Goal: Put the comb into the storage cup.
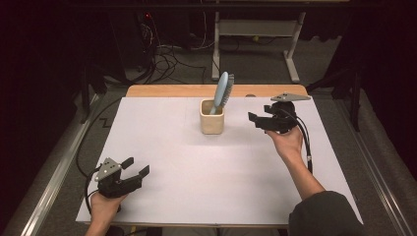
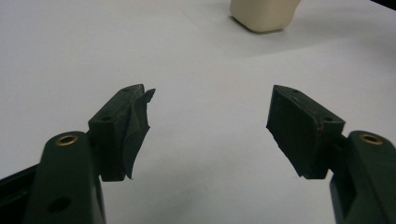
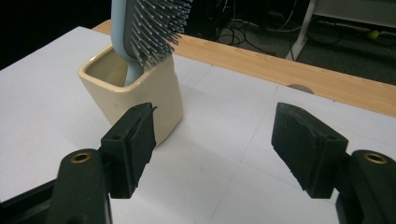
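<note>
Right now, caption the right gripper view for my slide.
Open right claw facing a cream cup holding a blue hairbrush on the white table.

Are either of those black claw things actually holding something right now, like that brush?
No, nothing is held. The left gripper and the right gripper both stand open with empty jaws. The hairbrush stands handle-down in the cream cup, untouched.
</note>
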A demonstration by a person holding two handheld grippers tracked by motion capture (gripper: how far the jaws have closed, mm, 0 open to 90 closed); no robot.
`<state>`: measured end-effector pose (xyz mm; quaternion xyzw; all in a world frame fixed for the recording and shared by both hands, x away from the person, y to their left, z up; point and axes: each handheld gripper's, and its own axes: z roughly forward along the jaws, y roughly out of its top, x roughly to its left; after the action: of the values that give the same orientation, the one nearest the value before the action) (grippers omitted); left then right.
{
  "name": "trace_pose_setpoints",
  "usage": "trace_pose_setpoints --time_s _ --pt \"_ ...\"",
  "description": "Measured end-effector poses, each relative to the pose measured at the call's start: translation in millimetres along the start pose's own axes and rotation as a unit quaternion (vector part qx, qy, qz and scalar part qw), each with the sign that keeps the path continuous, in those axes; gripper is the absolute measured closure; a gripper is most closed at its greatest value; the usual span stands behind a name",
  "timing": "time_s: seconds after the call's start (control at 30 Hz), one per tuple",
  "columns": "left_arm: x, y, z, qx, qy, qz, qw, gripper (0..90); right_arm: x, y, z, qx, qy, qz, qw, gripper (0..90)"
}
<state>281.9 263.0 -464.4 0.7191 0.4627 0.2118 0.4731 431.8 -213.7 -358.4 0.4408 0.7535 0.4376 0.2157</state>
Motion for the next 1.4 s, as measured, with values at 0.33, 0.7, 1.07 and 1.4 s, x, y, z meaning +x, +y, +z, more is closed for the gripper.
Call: trace_pose_setpoints --time_s 0.33,0.7,1.07,1.4 --pt "0.1 0.1 -0.1 0.000 0.000 -0.001 1.0000 29.9 -4.3 -6.2 -4.9 0.000 -0.001 0.004 1.0000 30.6" --pt "0.0 0.0 -0.2 0.000 0.000 0.000 1.0000 29.9 -5.6 -9.4 -9.4 -0.003 -0.002 0.005 1.0000 30.5" --pt "0.0 -0.1 -0.2 0.001 0.000 0.000 1.0000 29.9 -9.2 -13.7 -14.4 -0.007 -0.005 0.008 0.9999 29.6" --pt "0.4 0.1 -1.1 -0.001 0.001 -0.003 1.0000 29.9 -10.3 -14.8 -21.8 -0.009 -0.006 0.008 0.9999 27.7"
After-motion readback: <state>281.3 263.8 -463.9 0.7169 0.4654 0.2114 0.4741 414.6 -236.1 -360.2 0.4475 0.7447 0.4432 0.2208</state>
